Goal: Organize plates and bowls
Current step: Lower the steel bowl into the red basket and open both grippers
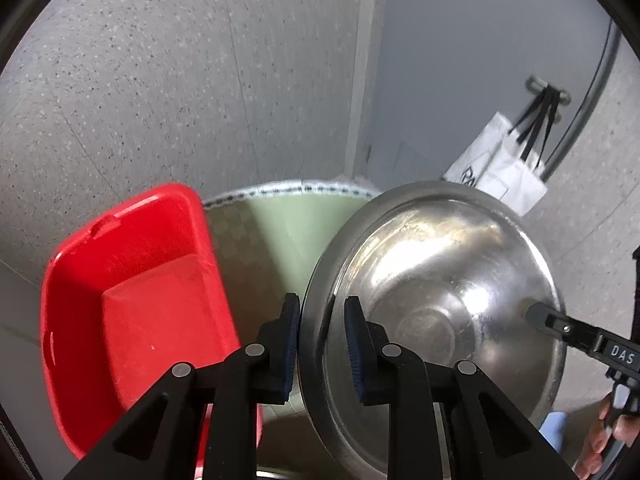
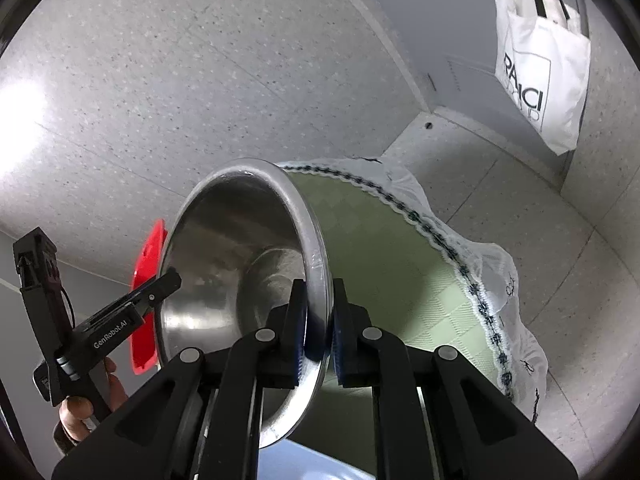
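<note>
Left gripper (image 1: 322, 340): black two-finger unit with blue ribbed pads (image 1: 354, 350); jaws set either side of the steel bowl (image 1: 440, 280) rim, one finger inside, one outside, a gap visible at the inner pad. Held by a bare hand (image 2: 90, 404).

Right gripper (image 2: 319, 330): same build; pads (image 2: 338, 344) pressed on the opposite rim, pinching it. Its hand (image 1: 608, 436) is partly visible.

White tote bag (image 2: 540, 60) hanging beside speckled wall (image 1: 160, 80).
</note>
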### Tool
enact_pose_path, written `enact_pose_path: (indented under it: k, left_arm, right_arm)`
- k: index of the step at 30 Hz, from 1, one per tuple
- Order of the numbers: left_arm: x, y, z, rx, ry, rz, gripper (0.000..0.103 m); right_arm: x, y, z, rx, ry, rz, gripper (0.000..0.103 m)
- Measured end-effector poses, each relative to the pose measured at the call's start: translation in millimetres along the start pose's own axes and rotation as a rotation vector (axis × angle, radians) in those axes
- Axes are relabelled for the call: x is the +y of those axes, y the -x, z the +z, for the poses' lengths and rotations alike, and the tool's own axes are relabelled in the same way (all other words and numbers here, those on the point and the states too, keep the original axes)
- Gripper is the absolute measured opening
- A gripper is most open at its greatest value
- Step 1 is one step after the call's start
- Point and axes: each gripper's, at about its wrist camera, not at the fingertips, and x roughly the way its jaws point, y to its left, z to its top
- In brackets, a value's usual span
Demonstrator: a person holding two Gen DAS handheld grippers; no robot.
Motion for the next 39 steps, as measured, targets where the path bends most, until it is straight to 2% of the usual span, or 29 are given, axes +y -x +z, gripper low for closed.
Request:
enact_pose_path:
  k: [6,9,14,20,23,27,34,39]
  left_arm:
    - [31.8,62.0,-7.4,-0.098,0.032,-0.036,0.018]
    - [52.0,93.8,-18.0,-0.161,0.054,-0.021,0.018]
    - [101.2,129.9,-44.0,-0.205,0.104,0.03,0.019]
    - [154.9,139.5,-75.3,-0.176,0.208,0.092,0.019]
    - [175.3,132.7,-90.5,-0.136,0.25,0.123,0.019]
    - [179.4,108.4,-110.9,-0.084,0.293,0.137,0.019]
    - [175.2,97.2,-134.6,-0.036,0.32,0.12,0.019]
    - [178.8,84.3,-140.5,0.002,0.343,0.1,0.019]
  right_arm:
    - [40.9,24.1,-1.7,-0.052,0.044,0.019,0.011]
    - [72.7,30.7,-6.2,-0.08,0.086,0.037,0.011]
    - [126.2,13.1,-14.4,-0.073,0.149,0.075,0.011]
    - [175.4,-38.0,-23.5,-0.014,0.218,0.088,0.011]
    - [192.8,-64.6,-30.1,0.016,0.259,0.064,0.011]
    - [212.8,-87.0,-38.9,0.029,0.328,0.007,0.011]
    - [223.0,-103.4,-49.9,-0.005,0.436,-0.121,0.015]
    - [219.3,-118.0,-53.3,0.009,0.44,-0.146,0.017]
